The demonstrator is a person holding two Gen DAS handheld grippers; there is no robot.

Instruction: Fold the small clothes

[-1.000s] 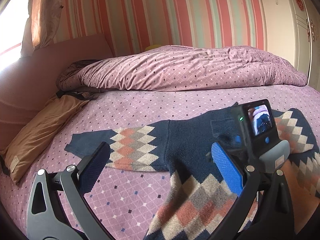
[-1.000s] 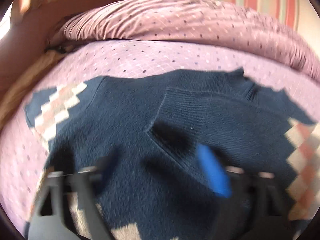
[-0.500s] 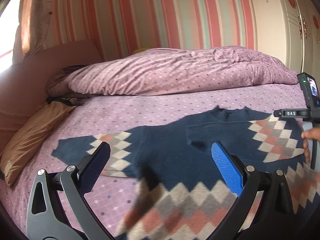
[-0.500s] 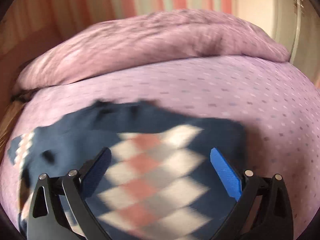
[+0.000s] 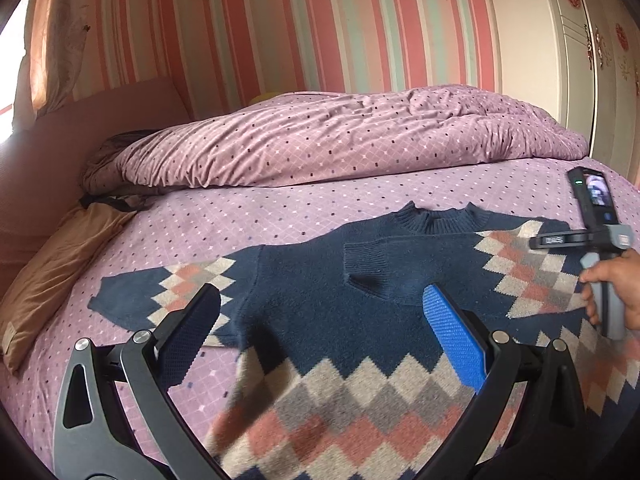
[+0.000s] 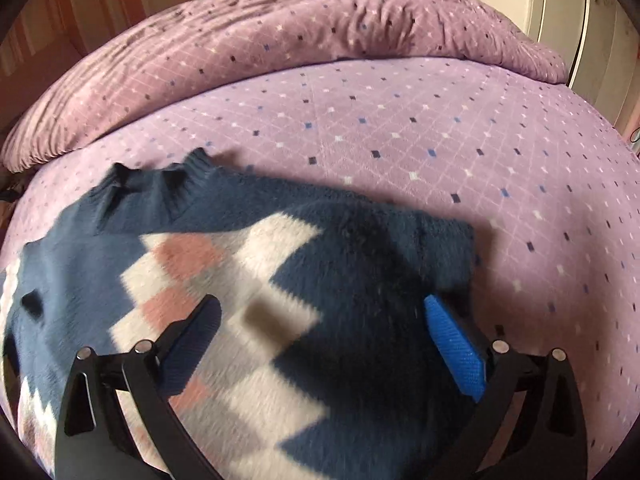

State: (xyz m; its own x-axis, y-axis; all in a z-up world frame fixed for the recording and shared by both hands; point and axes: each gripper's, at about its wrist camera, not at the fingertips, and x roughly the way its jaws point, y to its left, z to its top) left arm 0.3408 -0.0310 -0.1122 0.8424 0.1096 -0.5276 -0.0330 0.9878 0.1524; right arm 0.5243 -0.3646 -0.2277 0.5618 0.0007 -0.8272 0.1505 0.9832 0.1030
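A navy sweater (image 5: 320,292) with a pink, grey and white diamond pattern lies flat on the bed. One sleeve (image 5: 160,296) stretches out to the left. The other sleeve is folded in, its cuff (image 5: 372,268) resting on the chest. My left gripper (image 5: 320,296) hovers open over the sweater's body with nothing between its pads. My right gripper (image 6: 320,312) is open too, above the folded right side of the sweater (image 6: 360,248) and near the collar (image 6: 160,188). In the left wrist view a hand (image 5: 616,292) holds the right gripper's handle at the right edge.
A heaped purple duvet (image 5: 340,140) lies across the far side of the bed. A tan pillow (image 5: 60,264) rests at the left by the pink headboard (image 5: 100,132). Bare purple sheet (image 6: 440,120) stretches beyond and right of the sweater. A white wardrobe (image 5: 580,60) stands at the right.
My right gripper swung from above the sweater's chest to its right side, leaving the sleeve folded across the chest. My left gripper shifted a little to the right.
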